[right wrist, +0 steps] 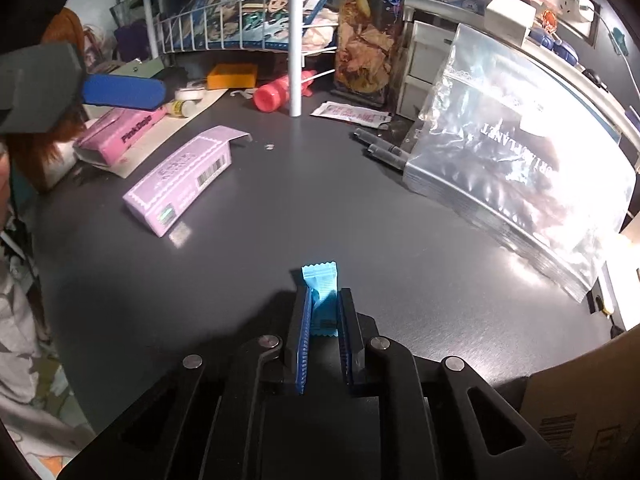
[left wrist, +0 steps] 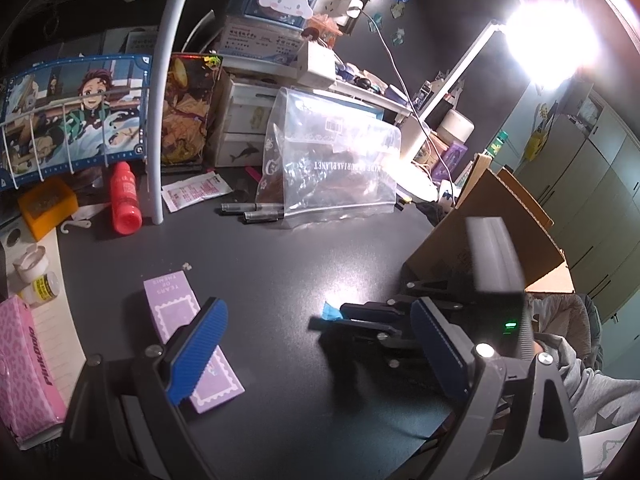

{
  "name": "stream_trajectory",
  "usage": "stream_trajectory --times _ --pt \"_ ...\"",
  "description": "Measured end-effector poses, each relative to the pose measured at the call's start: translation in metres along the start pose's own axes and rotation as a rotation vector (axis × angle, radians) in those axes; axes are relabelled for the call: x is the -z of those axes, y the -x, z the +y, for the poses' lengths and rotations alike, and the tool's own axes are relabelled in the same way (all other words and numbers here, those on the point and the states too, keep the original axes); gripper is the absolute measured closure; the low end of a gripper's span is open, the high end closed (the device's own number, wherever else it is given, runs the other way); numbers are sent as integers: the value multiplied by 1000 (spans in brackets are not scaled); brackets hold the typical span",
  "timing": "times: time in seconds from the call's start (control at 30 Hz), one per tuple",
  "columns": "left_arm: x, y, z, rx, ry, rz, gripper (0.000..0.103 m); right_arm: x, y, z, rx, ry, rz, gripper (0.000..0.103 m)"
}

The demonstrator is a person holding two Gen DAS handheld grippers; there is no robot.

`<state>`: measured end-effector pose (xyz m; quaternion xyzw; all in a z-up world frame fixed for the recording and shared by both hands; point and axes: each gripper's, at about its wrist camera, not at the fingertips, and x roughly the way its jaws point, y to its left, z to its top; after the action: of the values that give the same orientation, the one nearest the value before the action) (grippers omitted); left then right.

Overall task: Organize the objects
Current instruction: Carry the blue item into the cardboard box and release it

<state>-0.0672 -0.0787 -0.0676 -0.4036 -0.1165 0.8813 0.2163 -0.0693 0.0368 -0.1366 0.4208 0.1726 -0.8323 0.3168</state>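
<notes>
My right gripper [right wrist: 323,300] is shut on a small light-blue sachet [right wrist: 322,286], held just above the dark table [right wrist: 280,208]. The sachet's tip shows in the left wrist view [left wrist: 331,311], sticking out of the right gripper [left wrist: 320,322]. My left gripper [left wrist: 316,348] is open and empty, its left finger [left wrist: 196,352] over a lilac box [left wrist: 188,332]. The lilac box also lies at the left in the right wrist view [right wrist: 180,184], its end flap open. My left gripper's blue finger [right wrist: 124,90] shows at the far left there.
A brown cardboard box [left wrist: 492,224] stands at the right. A clear zip bag [right wrist: 520,152] lies at the back right, with two pens [right wrist: 380,146] beside it. A red bottle [left wrist: 125,200], a pink box [left wrist: 24,364], an orange box [left wrist: 46,204] and a white post [right wrist: 295,40] are at the left and back.
</notes>
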Motion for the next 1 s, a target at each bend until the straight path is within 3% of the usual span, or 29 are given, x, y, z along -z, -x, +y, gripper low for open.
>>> stream_trajectory --times 0.1,0.17,0.33,0.43,0.57,0.7,1.0 --pt "0 0 -4 33 -1 10 12 0 16 10 -13 8 -44 95" --pt "-1 1 -9 64 -7 13 18 -2 29 17 -19 19 -76 95" --pt "-4 6 -25 141 -26 19 48 -8 73 33 2 56 -174 95" --pt "-9 12 -39 206 -39 8 58 -12 101 37 27 66 -232 95" --pt "-17 17 -60 238 -81 -2 67 -9 127 46 127 128 -287 95" --pt "-22 17 -76 283 -97 -5 75 -4 146 44 99 105 -314 95" --pt "-45 14 -121 323 -164 -14 86 8 184 23 154 73 -376 95"
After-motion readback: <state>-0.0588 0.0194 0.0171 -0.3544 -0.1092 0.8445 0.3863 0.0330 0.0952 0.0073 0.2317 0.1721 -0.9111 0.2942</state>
